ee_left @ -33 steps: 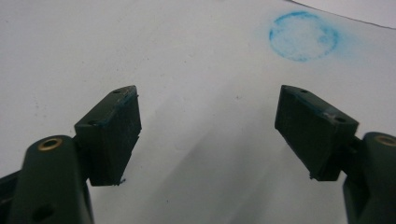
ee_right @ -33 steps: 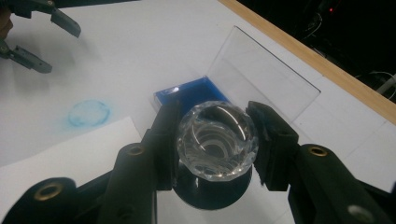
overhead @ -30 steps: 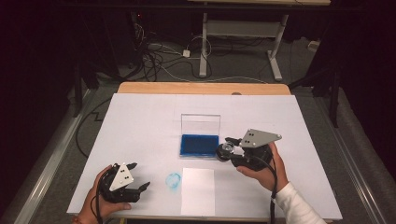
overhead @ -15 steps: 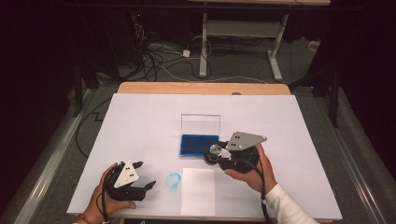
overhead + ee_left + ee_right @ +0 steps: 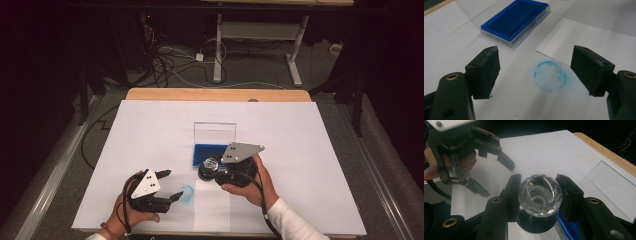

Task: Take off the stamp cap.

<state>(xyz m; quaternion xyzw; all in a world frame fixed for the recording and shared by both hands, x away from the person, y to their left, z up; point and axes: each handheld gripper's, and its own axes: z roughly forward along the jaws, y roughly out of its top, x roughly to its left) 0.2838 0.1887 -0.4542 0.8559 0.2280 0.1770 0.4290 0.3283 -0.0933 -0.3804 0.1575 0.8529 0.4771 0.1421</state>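
Gripping a faceted crystal-topped stamp (image 5: 540, 195), the right gripper (image 5: 212, 167) had its two black jaws pressed against opposite sides of the clear knob, with the stamp's dark round base showing below the knob in the right gripper view. In the high view the stamp hung at the near edge of the blue ink pad (image 5: 206, 151), just above the far end of the small white paper sheet (image 5: 211, 210) that lay on the white table cover (image 5: 310, 150). The ink pad sat in an open clear case, its transparent lid (image 5: 214, 132) standing up behind it.

The left gripper (image 5: 172, 185) was held low at the near left of the table, its jaws apart with nothing between them, and they had just been closing a little. In the left gripper view the two black pads (image 5: 485, 72) framed a round blue stamp mark (image 5: 550, 76) printed on the table cover, just beside the torn-looking edge of the paper sheet (image 5: 594, 37). The ink pad (image 5: 515, 18) lay beyond the mark, well apart from the jaws. The left gripper (image 5: 496, 160) also appeared in the right gripper view, open and blurred, beyond the crystal knob over the white cover.
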